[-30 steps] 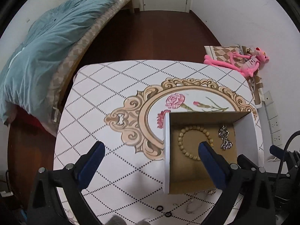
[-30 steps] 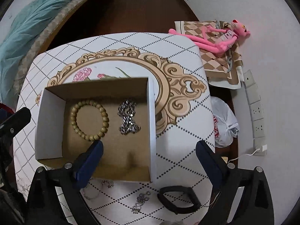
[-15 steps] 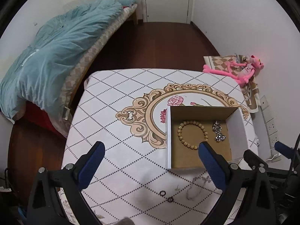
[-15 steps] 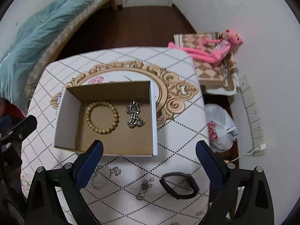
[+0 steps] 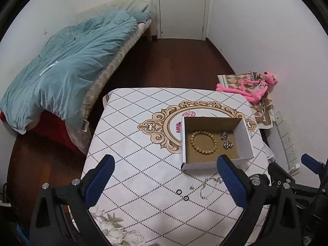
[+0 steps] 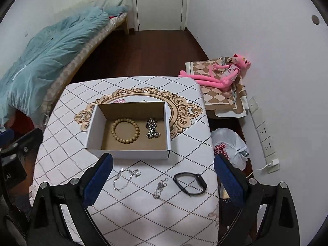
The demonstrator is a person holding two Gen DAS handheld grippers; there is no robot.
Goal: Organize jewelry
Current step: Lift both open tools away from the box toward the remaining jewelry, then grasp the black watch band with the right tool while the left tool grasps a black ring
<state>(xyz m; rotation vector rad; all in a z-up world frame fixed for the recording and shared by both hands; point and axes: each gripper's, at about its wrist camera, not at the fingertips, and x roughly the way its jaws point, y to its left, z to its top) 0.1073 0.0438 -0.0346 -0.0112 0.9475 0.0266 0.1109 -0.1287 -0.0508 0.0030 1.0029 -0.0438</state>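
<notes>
Both my grippers, left [image 5: 166,176] and right [image 6: 163,174], hang wide and empty above the table's [image 6: 174,215] near edge. Thin chains [image 6: 126,177] lie between my right fingers; the box [image 6: 131,153] sits just beyond, bare cloth leftward.

Cardboard box [image 6: 131,151], open-topped, on a table [image 6: 82,106] with a diamond-patterned cloth; holds a wooden bead bracelet [image 6: 125,130] at left and a bunched silver chain [image 6: 152,128] at right, apart from each other. In front of the box on the cloth: thin silver chain [image 6: 125,177], smaller silver chain [image 6: 160,187], black wristband watch [image 6: 190,183]. Right gripper [image 6: 163,181], blue-padded fingers spread wide, empty, above the near table edge. Pink plush toy [image 6: 217,74] on a chequered cushion beside the wall.
</notes>
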